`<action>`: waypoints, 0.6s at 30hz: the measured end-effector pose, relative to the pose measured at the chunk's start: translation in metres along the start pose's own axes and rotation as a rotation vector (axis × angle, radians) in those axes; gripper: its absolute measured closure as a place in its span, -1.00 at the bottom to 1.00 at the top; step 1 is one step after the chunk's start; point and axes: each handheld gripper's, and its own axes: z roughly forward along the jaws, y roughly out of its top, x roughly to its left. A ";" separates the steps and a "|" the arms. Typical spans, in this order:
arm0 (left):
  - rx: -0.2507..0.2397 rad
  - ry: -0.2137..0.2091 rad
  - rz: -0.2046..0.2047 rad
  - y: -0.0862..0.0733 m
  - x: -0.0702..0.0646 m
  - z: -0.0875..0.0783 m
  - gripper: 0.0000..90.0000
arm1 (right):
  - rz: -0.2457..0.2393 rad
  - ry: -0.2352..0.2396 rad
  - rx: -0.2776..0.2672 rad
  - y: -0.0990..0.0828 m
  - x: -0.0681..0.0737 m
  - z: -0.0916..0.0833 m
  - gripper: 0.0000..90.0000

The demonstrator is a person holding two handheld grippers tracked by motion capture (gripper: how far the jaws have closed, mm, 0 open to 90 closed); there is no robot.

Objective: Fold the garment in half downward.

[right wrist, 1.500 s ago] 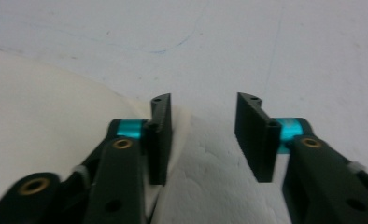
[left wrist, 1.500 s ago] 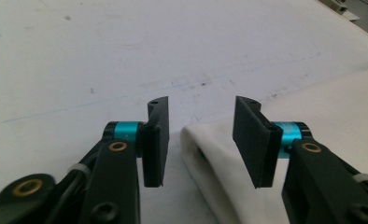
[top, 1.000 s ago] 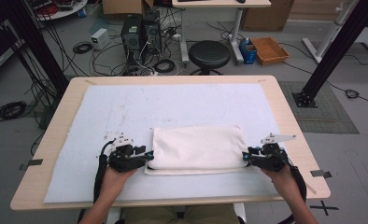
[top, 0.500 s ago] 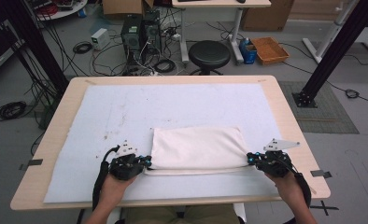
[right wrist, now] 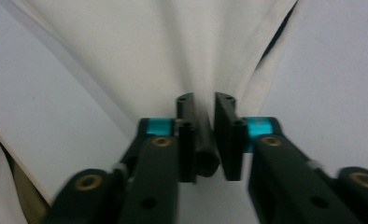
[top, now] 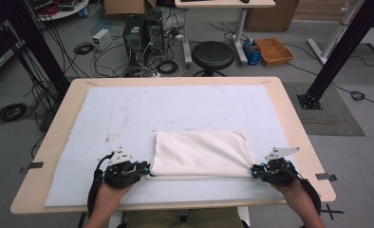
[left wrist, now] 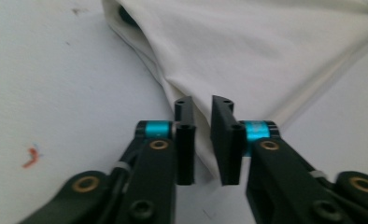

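Both the left gripper (left wrist: 203,140) and right gripper (right wrist: 205,140) have just been opening, their jaws now slightly spread around the folded white cloth's (top: 201,154) near corners, so the fold looks released onto the surface (top: 175,104).

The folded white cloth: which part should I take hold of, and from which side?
Grip the folded cloth at its two near corners, coming in level from the left and right ends. It lies flat on the mat, so only the layered edges there offer something to pinch. The left gripper and right gripper already straddle those corners, their jaws having just opened slightly with cloth between them.
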 end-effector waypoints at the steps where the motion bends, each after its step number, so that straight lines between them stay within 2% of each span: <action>1: -0.030 0.009 0.003 0.002 0.001 -0.002 0.60 | 0.007 0.000 -0.011 0.000 -0.002 -0.002 0.53; 4: -0.121 0.008 -0.009 0.008 0.007 -0.007 0.19 | 0.045 -0.042 -0.095 0.003 -0.006 -0.011 -0.03; 6: -0.174 0.010 -0.002 0.015 0.012 -0.008 -0.04 | 0.051 -0.090 -0.190 0.009 -0.010 -0.017 -0.32; 7: -0.197 0.007 0.006 0.019 0.014 -0.009 -0.13 | 0.053 -0.114 -0.235 0.013 -0.012 -0.019 -0.39; 10: -0.257 0.017 0.024 0.034 0.022 -0.007 -0.32 | 0.034 -0.173 -0.317 0.029 -0.016 -0.019 -0.53; 14: -0.299 0.048 0.008 0.042 0.034 -0.001 -0.33 | 0.033 -0.205 -0.348 0.052 -0.023 -0.008 -0.53; 15: -0.304 0.055 0.021 0.041 0.037 0.000 -0.33 | 0.039 -0.215 -0.358 0.056 -0.025 -0.004 -0.53; 18: -0.328 0.080 0.120 0.031 0.043 0.003 -0.33 | 0.079 -0.271 -0.390 0.058 -0.032 0.008 -0.53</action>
